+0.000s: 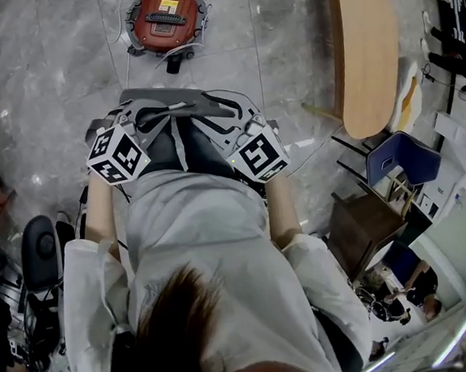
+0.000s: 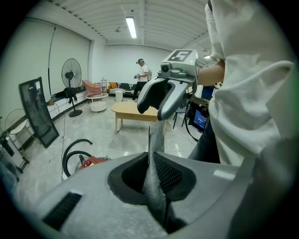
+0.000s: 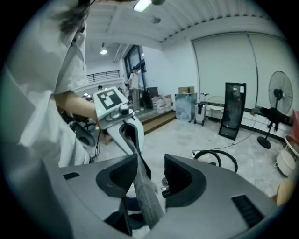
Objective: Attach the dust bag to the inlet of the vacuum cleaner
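A grey fabric dust bag [image 1: 179,105] hangs between my two grippers in front of the person's body. My left gripper [image 2: 152,161] is shut on a fold of the bag [image 2: 156,140], which runs up to the right gripper [image 2: 156,100] opposite. My right gripper [image 3: 150,170] stands open; a strip of the bag [image 3: 145,196] passes between its jaws, lying near the left pad, with a gap to the right pad. The red vacuum cleaner [image 1: 165,17] sits on the marble floor ahead, apart from both grippers, its black hose [image 2: 74,147] curled beside it.
A light wooden table [image 1: 367,48] stands to the right in the head view, with a blue chair [image 1: 405,158] and clutter behind it. A standing fan [image 2: 71,77] and a dark panel [image 2: 37,109] line the left wall. Another person [image 2: 141,72] stands far off.
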Demonstrator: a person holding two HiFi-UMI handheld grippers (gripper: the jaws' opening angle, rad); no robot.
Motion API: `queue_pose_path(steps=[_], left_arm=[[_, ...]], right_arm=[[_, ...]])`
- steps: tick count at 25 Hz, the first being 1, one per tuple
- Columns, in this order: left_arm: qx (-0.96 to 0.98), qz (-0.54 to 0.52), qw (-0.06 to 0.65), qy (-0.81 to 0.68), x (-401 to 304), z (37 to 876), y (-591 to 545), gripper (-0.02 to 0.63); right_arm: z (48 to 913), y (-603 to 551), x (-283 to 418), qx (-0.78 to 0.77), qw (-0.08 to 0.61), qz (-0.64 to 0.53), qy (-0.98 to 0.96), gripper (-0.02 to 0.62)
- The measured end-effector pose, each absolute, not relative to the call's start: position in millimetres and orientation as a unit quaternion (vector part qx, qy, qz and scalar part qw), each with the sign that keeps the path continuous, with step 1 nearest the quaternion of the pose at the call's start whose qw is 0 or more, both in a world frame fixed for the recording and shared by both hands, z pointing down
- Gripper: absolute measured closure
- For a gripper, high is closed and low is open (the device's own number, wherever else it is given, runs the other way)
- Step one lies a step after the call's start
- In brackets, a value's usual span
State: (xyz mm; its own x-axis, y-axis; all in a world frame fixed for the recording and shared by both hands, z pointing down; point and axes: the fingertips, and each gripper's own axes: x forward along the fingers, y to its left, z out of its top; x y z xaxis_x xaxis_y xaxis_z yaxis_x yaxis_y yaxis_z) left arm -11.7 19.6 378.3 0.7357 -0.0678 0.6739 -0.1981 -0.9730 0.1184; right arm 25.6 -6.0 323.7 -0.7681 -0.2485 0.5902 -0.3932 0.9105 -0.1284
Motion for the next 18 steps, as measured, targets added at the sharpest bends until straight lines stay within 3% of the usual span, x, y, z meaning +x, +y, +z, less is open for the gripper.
queue_pose_path(steps=[13, 18], left_arm=[[0.926, 0.361, 0.105, -0.041, -20, 461, 17, 0.569], [0.928, 0.352, 0.115, -0.028, -13, 489, 21, 0.569]], right_arm=[[444, 7, -1, 0.045, 0.413, 0.089, -0.905, 0.439], [481, 15, 5, 0.024, 0.449, 0.060, -0.891, 0.537]])
